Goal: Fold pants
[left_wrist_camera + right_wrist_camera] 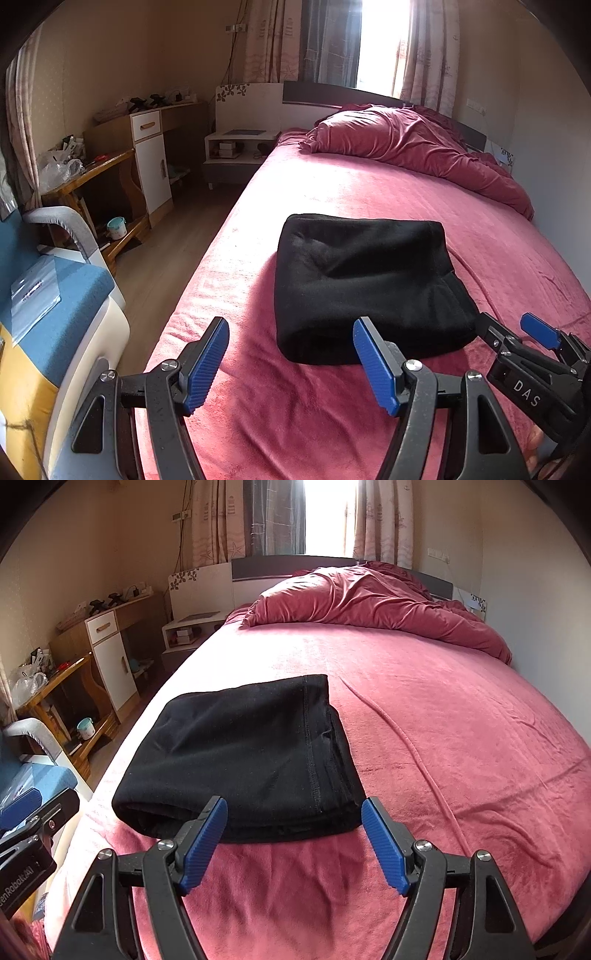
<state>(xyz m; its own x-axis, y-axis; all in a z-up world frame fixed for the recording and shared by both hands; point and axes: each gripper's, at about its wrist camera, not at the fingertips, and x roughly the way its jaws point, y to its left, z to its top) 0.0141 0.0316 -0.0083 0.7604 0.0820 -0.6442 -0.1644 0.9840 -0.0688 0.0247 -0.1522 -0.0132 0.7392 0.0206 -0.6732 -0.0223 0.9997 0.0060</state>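
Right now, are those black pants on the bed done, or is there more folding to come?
Done, it seems: the black pants lie in a compact, layered bundle on the pink bedspread. In hand: nothing; the left hand-held gripper and right hand-held gripper are open just short of the bundle. Left: perhaps only a tidy-up.

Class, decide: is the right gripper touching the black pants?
Cannot tell. In the right wrist view the open right gripper has both fingertips overlapping the pants' near edge, with no clear gap or contact; the left wrist view is no clearer.
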